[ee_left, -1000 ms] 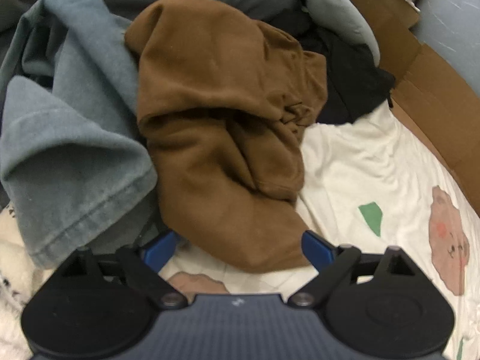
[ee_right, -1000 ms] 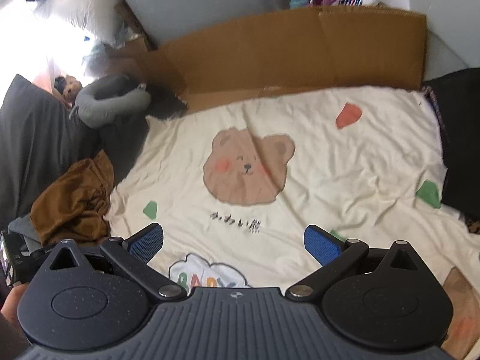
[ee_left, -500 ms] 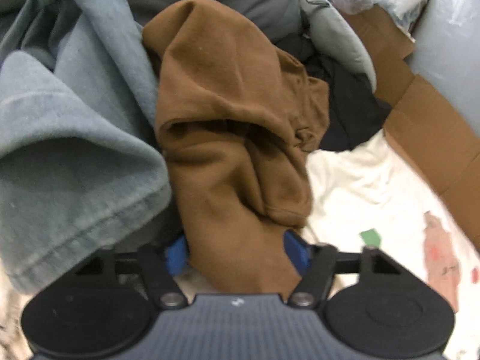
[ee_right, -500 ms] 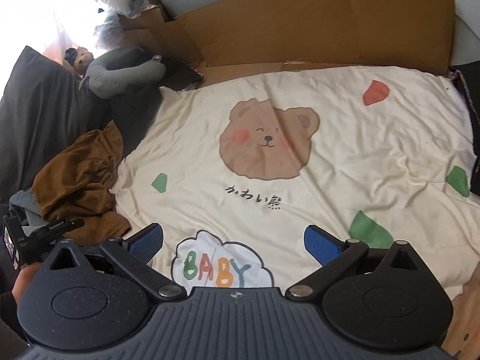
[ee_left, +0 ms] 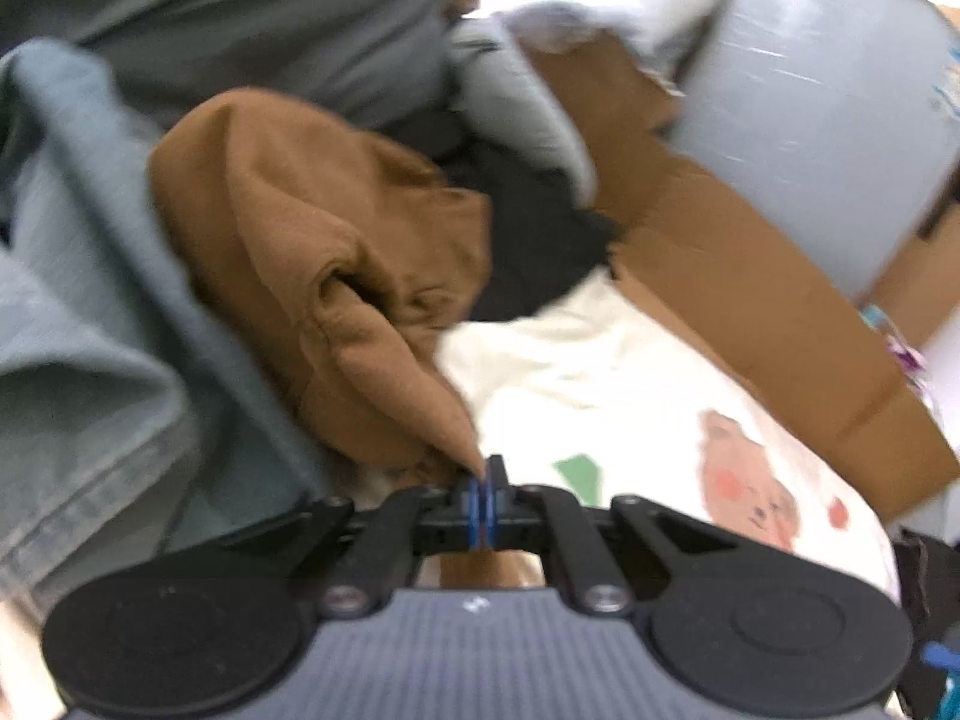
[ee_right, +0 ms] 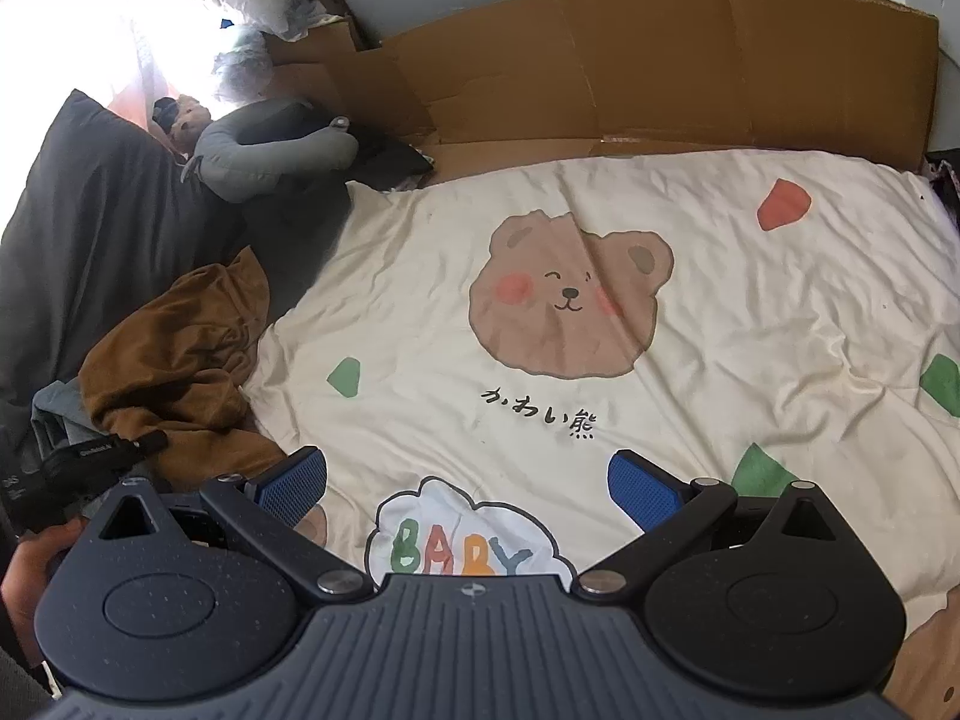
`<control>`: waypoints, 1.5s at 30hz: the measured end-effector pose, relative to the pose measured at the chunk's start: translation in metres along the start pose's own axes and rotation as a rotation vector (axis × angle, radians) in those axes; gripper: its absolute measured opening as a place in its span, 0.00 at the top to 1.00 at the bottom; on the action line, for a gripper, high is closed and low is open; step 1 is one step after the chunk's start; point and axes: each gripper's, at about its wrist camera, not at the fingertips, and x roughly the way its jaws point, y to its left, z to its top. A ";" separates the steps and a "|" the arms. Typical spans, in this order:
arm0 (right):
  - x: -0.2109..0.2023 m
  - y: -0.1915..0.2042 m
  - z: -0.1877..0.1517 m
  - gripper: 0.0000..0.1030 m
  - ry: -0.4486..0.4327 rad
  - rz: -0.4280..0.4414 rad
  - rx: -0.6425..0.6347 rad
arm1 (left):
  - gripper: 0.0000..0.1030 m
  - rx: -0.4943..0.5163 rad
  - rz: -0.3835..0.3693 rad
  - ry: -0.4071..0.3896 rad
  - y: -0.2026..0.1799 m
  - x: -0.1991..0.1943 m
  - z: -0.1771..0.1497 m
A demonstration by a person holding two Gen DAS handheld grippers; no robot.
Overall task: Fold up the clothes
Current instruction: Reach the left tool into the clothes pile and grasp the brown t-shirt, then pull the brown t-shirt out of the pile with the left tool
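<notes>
A crumpled brown garment (ee_left: 336, 264) lies at the left edge of a cream bear-print blanket (ee_left: 606, 360). My left gripper (ee_left: 483, 495) is shut on a pulled-out corner of that brown cloth, which stretches taut from the blue pads. A blue-grey garment (ee_left: 78, 348) lies bunched to its left. In the right wrist view the brown garment (ee_right: 180, 360) sits at the left with the left tool beside it. My right gripper (ee_right: 468, 480) hangs open above the blanket (ee_right: 750, 312), over the "BABY" print, with nothing between its fingers.
Flattened cardboard (ee_right: 660, 66) stands along the far edge of the blanket. A dark grey pillow (ee_right: 90, 222) and a grey neck pillow (ee_right: 270, 147) lie at the left. Black cloth (ee_left: 528, 228) sits behind the brown garment. A hand (ee_right: 30, 570) shows at the lower left.
My left gripper went from open around the brown garment to shut on its corner and pulled back, drawing the cloth taut. The right gripper drifted slightly, still open.
</notes>
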 end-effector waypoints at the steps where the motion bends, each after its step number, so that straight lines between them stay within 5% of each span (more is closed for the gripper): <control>1: -0.001 0.000 0.000 0.00 -0.001 0.002 0.002 | 0.98 0.015 -0.019 0.000 -0.006 -0.003 -0.001; 19: -0.018 0.014 0.000 0.00 -0.026 0.067 -0.010 | 0.98 0.212 -0.310 0.127 -0.115 -0.031 -0.048; 36: -0.005 0.021 -0.007 0.01 0.025 0.112 -0.005 | 0.99 0.215 -0.335 0.272 -0.103 -0.045 -0.104; 40: -0.004 0.022 -0.009 0.01 0.031 0.112 0.000 | 0.97 0.242 -0.246 0.357 -0.090 -0.047 -0.123; 43: -0.002 0.022 -0.010 0.01 0.036 0.112 -0.002 | 0.84 0.206 -0.178 0.433 -0.069 -0.047 -0.129; 45: -0.001 0.022 -0.011 0.01 0.039 0.112 -0.003 | 0.58 0.204 -0.141 0.408 -0.060 -0.053 -0.124</control>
